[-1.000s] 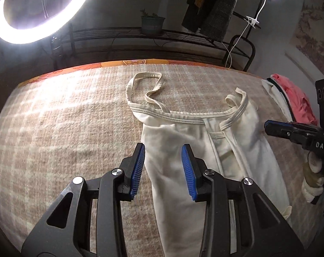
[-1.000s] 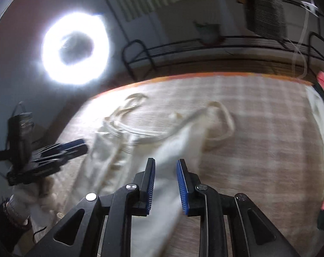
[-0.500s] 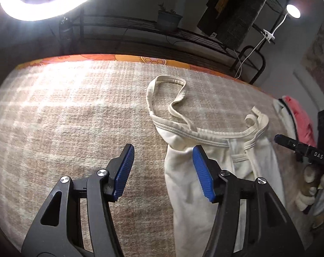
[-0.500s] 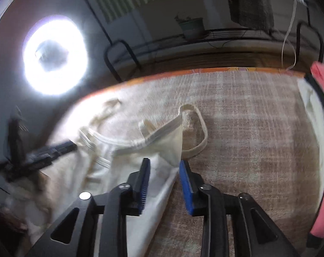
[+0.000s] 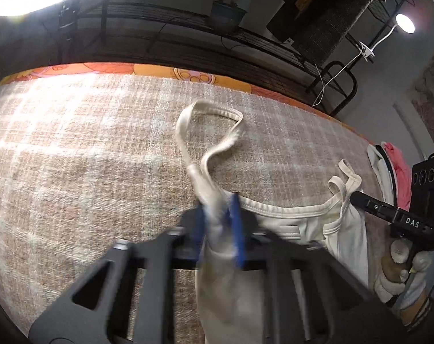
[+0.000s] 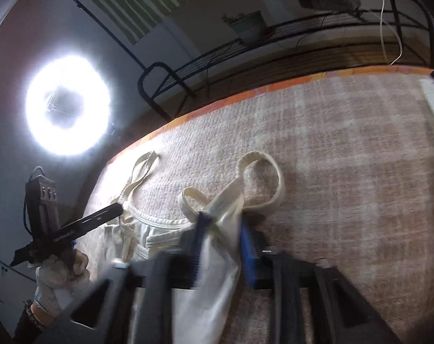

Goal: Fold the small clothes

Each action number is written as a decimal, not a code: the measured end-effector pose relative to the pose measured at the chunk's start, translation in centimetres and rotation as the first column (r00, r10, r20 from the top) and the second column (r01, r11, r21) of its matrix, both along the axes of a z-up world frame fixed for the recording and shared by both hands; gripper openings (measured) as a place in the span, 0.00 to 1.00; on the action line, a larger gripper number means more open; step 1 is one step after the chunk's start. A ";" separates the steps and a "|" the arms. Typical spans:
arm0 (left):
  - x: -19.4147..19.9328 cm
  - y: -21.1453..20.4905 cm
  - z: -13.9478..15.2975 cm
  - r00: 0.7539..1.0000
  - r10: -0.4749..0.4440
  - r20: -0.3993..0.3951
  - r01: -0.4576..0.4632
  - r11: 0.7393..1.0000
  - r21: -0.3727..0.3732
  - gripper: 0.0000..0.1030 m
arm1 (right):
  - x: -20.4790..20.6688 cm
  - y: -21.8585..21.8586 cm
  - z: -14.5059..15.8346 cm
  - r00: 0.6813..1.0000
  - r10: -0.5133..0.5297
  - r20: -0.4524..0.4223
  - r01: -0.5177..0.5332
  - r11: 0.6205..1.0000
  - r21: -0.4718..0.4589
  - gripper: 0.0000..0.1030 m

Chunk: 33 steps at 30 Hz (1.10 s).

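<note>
A cream strappy top (image 5: 288, 223) lies flat on a beige checked blanket (image 5: 73, 157), straps toward the far edge. My left gripper (image 5: 218, 218) is shut on its left shoulder corner, at the base of the looped strap (image 5: 208, 109). In the right wrist view the same top (image 6: 159, 229) shows its other corner bunched between the blue pads of my right gripper (image 6: 221, 229), whose jaws are closing on the cloth below the right strap loop (image 6: 274, 172). Each view shows the other gripper from the side (image 5: 389, 215) (image 6: 96, 218), held by a gloved hand (image 6: 59, 272).
A pile of pink and white clothes (image 5: 397, 166) lies at the blanket's right edge. Beyond the orange far edge stands a black metal rack (image 5: 188, 28) with a potted plant. A bright ring light (image 6: 68, 106) glares at the left.
Both grippers have moved forward from the top's body to its shoulder corners. Their jaws opened wider on the way, then closed on the cloth at the strap bases.
</note>
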<state>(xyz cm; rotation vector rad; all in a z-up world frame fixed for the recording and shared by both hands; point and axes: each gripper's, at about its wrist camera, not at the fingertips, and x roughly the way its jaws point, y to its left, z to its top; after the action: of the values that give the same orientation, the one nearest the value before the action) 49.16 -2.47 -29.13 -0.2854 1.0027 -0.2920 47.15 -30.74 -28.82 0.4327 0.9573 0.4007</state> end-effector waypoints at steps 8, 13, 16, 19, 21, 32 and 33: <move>-2.3 1.2 2.4 0.997 0.027 0.068 -0.021 0.996 -0.086 0.02 | -1.8 -0.3 1.9 0.997 0.002 0.072 -0.004 0.999 0.033 0.03; -5.1 1.8 5.0 0.994 0.015 0.111 -0.004 0.996 -0.094 0.02 | -3.6 -0.1 4.6 0.991 0.024 0.131 -0.028 0.999 0.022 0.03; -7.0 2.0 6.3 0.992 0.016 0.127 -0.003 0.995 -0.098 0.02 | -5.5 0.5 6.3 0.985 0.052 0.163 -0.053 0.999 0.000 0.03; -9.5 2.7 7.5 0.989 0.022 0.147 -0.007 0.995 -0.100 0.02 | -8.1 1.2 8.1 0.977 0.086 0.193 -0.082 0.996 -0.029 0.03; -11.2 3.1 8.2 0.988 0.025 0.155 -0.010 0.995 -0.096 0.02 | -9.5 1.7 9.1 0.972 0.106 0.208 -0.100 0.994 -0.038 0.03; -23.4 4.4 8.5 0.986 0.016 0.166 -0.004 0.997 -0.074 0.02 | -20.6 4.2 11.1 0.952 0.211 0.223 -0.181 0.973 -0.146 0.03; -24.5 4.3 8.1 0.986 0.015 0.163 -0.004 0.998 -0.066 0.02 | -21.8 4.4 10.8 0.952 0.213 0.221 -0.183 0.972 -0.149 0.03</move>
<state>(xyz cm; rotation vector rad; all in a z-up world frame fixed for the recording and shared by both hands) 24.70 1.83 -21.02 -0.3204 0.8303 -0.3343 25.34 -26.36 -17.98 0.1674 0.7914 0.5577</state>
